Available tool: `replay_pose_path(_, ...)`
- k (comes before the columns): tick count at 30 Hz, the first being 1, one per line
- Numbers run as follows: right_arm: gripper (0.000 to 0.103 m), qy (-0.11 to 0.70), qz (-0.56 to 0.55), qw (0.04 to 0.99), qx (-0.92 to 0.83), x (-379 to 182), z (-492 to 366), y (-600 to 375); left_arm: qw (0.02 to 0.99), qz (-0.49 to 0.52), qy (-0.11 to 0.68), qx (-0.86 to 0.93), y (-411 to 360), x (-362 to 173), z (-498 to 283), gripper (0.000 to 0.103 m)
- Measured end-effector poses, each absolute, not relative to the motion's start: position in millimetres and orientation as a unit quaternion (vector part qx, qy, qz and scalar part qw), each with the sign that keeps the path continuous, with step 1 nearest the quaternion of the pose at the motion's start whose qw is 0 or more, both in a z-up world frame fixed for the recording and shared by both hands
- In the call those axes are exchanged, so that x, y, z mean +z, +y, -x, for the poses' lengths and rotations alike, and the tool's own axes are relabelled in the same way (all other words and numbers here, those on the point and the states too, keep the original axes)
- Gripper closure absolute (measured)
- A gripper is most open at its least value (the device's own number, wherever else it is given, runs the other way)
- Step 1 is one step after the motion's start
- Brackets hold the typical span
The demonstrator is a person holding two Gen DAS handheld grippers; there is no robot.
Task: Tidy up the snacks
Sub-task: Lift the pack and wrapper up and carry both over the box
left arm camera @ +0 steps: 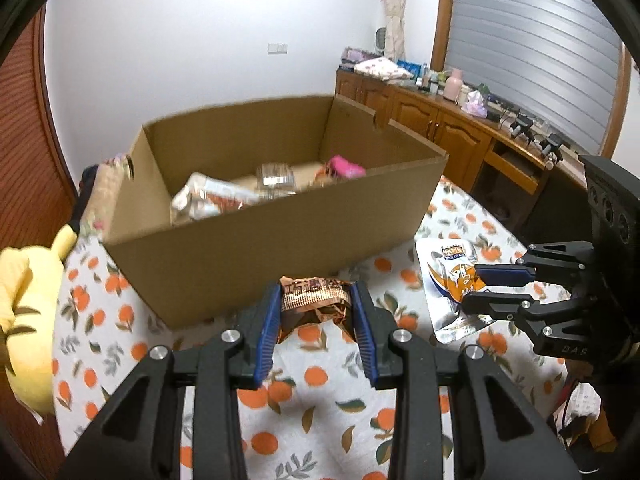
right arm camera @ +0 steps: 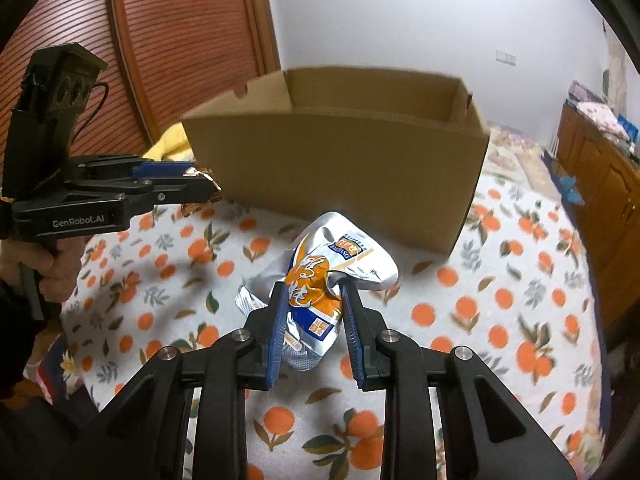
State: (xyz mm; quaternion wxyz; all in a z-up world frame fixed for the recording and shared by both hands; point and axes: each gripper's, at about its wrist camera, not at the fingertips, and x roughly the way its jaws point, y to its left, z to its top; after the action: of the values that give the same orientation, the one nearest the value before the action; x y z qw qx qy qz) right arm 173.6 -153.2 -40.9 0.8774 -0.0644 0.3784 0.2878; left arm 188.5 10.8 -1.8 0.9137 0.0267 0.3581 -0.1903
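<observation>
My left gripper (left arm camera: 316,292) is shut on a brown and copper foil snack packet (left arm camera: 314,304), held just in front of the near wall of an open cardboard box (left arm camera: 240,252). Inside the box lie a silver snack bag (left arm camera: 208,200), a clear plastic pack (left arm camera: 276,178) and a pink packet (left arm camera: 346,168). My right gripper (right arm camera: 312,292) is shut on a crumpled silver and orange snack bag (right arm camera: 320,268), lifted a little over the tablecloth. From the left wrist, that right gripper (left arm camera: 472,286) shows at the right, pinching the same silver and orange bag (left arm camera: 448,276).
The table carries a white cloth with orange fruit print (left arm camera: 304,396). A yellow plush toy (left arm camera: 28,312) lies at its left edge. A wooden sideboard (left arm camera: 440,120) crowded with small items runs along the back right wall. A person's hand (right arm camera: 52,268) holds the left gripper's handle.
</observation>
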Motion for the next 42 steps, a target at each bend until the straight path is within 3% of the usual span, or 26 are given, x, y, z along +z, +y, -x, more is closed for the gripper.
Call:
replay_pose_path(18, 0.077, 0.298, 0.086, 0.903, 0.297, 42, -213, -152, 0.934, -0.034, 0.313, -0.171, 25, 51, -241, 0.069)
replay_pose_path(42, 0.077, 0.318, 0.116, 0.892, 0.298, 25, -305, -115, 0.924, -0.025, 0.357, -0.133, 39, 16, -311, 0.063)
